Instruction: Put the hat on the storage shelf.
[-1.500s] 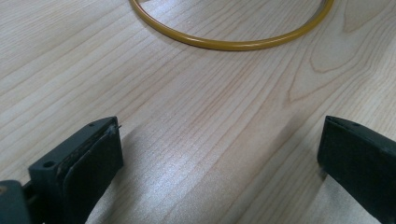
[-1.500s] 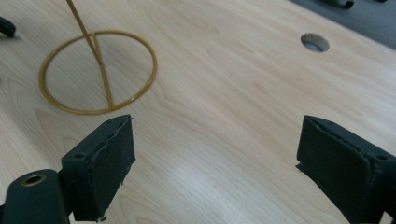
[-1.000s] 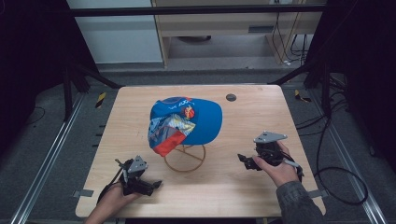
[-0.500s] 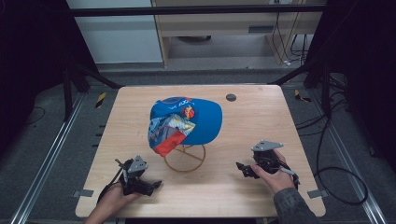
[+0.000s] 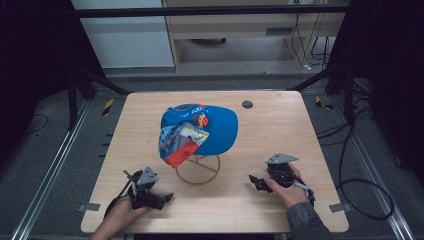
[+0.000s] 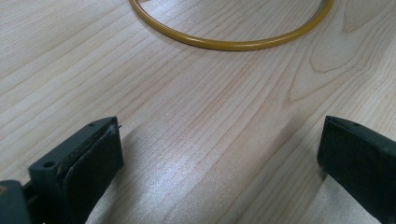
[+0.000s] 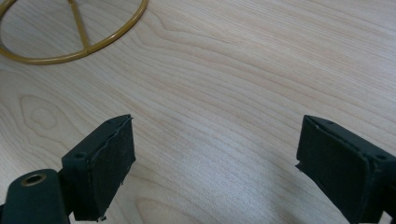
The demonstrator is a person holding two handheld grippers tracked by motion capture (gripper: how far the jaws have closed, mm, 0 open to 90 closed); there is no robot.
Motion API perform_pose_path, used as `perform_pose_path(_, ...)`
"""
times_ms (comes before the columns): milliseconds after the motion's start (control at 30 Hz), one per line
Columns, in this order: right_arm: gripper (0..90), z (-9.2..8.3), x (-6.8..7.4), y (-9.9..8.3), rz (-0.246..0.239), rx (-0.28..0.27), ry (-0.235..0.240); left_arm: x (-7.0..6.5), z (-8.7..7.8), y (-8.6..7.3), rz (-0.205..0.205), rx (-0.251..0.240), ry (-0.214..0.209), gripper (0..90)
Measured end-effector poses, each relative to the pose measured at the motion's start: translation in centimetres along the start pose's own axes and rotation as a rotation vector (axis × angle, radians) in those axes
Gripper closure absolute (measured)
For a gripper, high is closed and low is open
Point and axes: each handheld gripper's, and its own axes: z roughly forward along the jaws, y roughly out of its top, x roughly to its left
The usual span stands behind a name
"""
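A blue cap (image 5: 200, 131) with a multicoloured panel rests on a brass wire stand whose ring base (image 5: 198, 169) lies on the wooden table (image 5: 280, 125). My left gripper (image 5: 166, 198) lies near the front left edge, jaws open and empty, pointing toward the ring base (image 6: 233, 42). My right gripper (image 5: 254, 181) rests at the front right, held by a hand, jaws open and empty just above the wood. The ring base (image 7: 70, 37) with a spoke sits ahead of it to the left.
A small dark round disc (image 5: 247, 104) is set in the table near the far edge. Cables trail from both grippers. Dark frame legs and floor rails flank the table.
My right gripper has moved down toward the front edge and settled on the table. The left gripper and the cap have stayed put.
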Motion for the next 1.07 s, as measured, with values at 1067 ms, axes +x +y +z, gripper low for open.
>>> perform_pose_path(1067, 8.9, 2.0, 1.6, -0.8, -0.017, 0.022, -0.087, 0.0, 0.0, 0.0, 0.001, 0.001, 0.000, 0.0)
